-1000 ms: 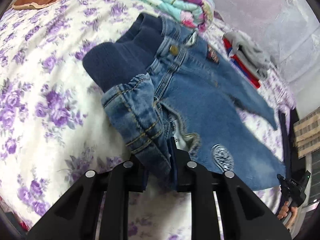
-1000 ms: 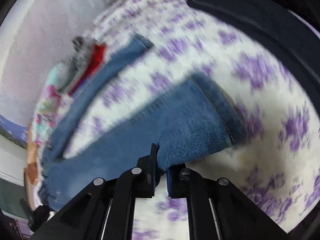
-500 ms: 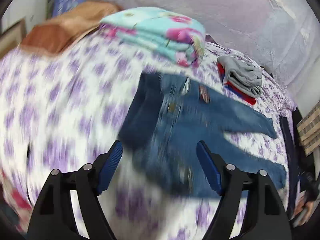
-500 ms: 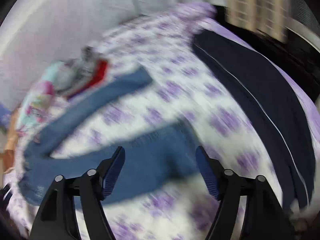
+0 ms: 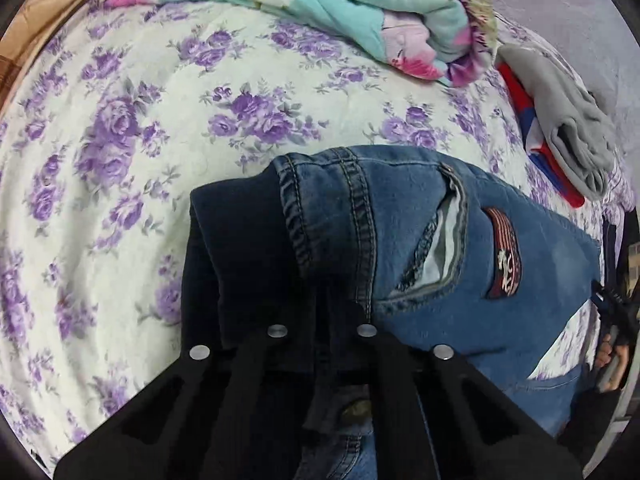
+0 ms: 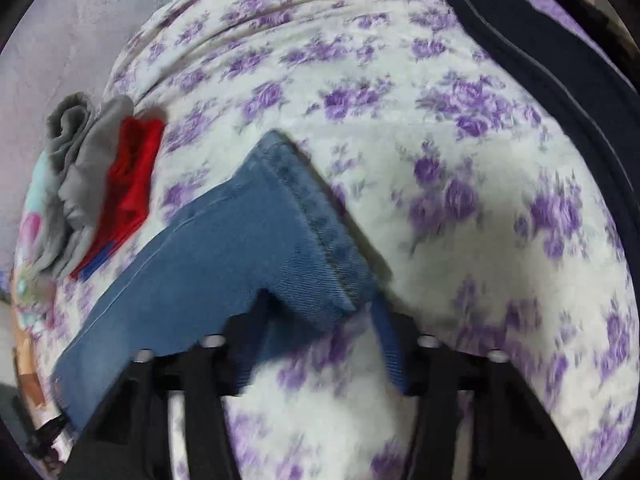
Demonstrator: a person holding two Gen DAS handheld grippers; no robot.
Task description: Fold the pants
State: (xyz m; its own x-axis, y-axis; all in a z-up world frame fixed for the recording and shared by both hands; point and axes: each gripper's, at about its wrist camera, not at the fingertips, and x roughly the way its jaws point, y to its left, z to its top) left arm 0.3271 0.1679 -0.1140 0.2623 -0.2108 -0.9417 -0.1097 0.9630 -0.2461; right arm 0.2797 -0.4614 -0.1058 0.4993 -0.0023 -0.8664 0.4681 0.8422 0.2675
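Observation:
Small blue jeans (image 5: 420, 248) with a dark knit waistband lie on the purple-flowered bedspread (image 5: 120, 152). In the left wrist view my left gripper (image 5: 320, 316) is shut on the waistband, which bunches up between the fingers. In the right wrist view a jeans leg cuff (image 6: 316, 220) reaches down between the fingers of my right gripper (image 6: 312, 344). The right jaws stand apart around the cuff end, not pinching it. The right gripper also shows small at the right edge of the left wrist view (image 5: 612, 312).
A folded floral quilt (image 5: 328, 4) lies at the far side. A grey and red garment pile (image 5: 560, 120) (image 6: 96, 184) sits beside the jeans. Dark navy pants (image 6: 552, 72) lie along the right edge of the bed.
Both grippers let go and opened half a second ago. Now the left has shut on the waistband and the right has dropped over the leg cuff, still open.

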